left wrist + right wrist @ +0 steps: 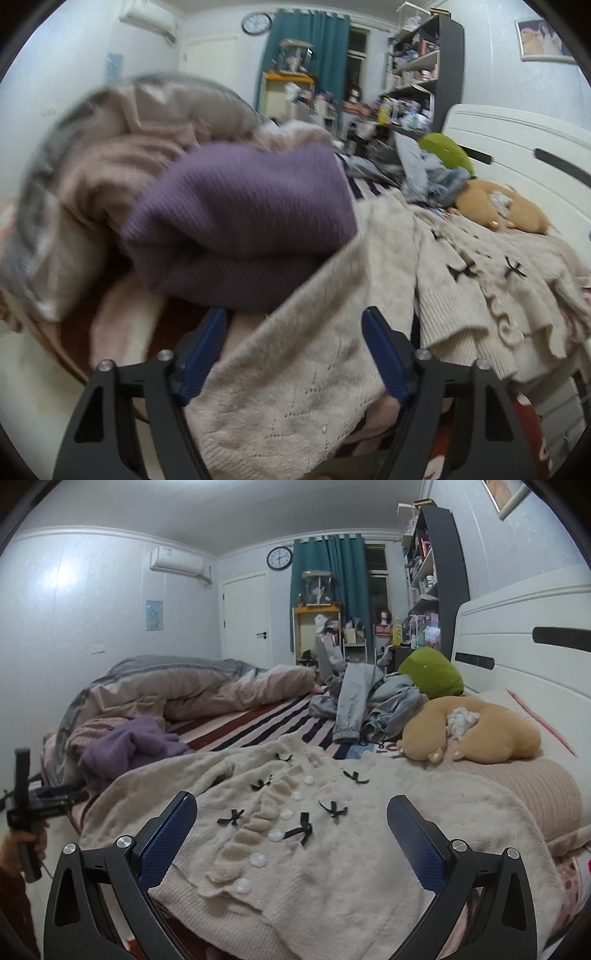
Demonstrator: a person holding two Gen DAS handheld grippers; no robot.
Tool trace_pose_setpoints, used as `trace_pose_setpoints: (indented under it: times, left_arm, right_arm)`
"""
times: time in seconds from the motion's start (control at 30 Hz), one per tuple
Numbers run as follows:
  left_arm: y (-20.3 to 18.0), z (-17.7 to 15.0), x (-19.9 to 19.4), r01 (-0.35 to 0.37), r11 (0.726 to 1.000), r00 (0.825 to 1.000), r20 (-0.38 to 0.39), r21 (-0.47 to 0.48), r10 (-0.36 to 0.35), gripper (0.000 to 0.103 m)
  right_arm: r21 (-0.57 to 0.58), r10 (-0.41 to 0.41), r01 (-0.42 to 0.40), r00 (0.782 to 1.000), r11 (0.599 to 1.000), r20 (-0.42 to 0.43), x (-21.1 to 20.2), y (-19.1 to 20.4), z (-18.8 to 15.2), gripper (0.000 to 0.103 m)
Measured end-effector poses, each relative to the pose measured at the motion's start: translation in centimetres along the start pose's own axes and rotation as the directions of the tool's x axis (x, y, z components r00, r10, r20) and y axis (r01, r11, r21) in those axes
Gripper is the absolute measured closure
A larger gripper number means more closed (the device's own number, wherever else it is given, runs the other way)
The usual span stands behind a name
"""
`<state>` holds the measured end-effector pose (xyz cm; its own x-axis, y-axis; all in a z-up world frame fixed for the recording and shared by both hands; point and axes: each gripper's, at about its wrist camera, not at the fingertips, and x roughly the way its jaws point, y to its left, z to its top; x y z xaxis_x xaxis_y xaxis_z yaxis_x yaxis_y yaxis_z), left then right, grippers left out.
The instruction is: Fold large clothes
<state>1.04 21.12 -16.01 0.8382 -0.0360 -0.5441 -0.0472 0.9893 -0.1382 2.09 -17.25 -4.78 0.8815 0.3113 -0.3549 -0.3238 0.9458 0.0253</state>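
Two grippers work the cream cardigan [332, 834] spread buttons-up on the bed [258, 720] for folding: our left gripper [295, 354], fingers apart, straddles its sleeve ungripped, while our right gripper [291, 834] hovers wide open, empty.

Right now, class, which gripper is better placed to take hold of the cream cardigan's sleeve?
Left. The left gripper already has the cream cardigan sleeve between its open jaws; the right gripper hovers open over the buttoned front.
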Motion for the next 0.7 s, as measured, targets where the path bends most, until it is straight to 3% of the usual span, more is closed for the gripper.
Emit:
trace_pose_setpoints:
  times: [0.1,0.2,0.33,0.37,0.43,0.7]
  left_arm:
    - [0.8,-1.0,1.8,-0.009,1.0,0.999,-0.052,0.011,0.01,0.035]
    - [1.5,-1.7,3.4,0.003,1.0,0.995,-0.097,0.027,0.0,0.049]
    - [1.6,-2.1,4.4,0.044,0.999,0.988,-0.149,-0.012,-0.045,0.08]
    - [1.4,-2.2,4.3,0.033,0.999,0.989,-0.145,-0.007,-0.034,0.089]
    - [0.9,-2.0,3.8,0.004,1.0,0.992,-0.129,0.015,-0.002,0.096]
    - [-1.8,0.7,-0.4,0.017,0.998,0.997,-0.069,0.053,-0.014,0.099]
  right_arm:
    - [-0.021,0.011,-0.011,1.0,1.0,-0.006,0.5,1.0,0.4,0.0]
    - [-0.037,0.013,-0.013,1.0,0.999,-0.019,1.1,1.7,0.6,0.0]
    - [-0.041,0.005,-0.006,1.0,0.999,-0.026,1.5,1.9,0.6,0.0]
    - [-0.039,0.003,-0.004,1.0,0.999,-0.025,1.5,2.0,0.6,0.0]
    - [-0.033,0.006,-0.007,1.0,0.999,-0.022,1.4,1.7,0.7,0.0]
    - [-0.005,0.028,-0.028,1.0,1.0,-0.001,1.0,0.4,0.5,0.0]
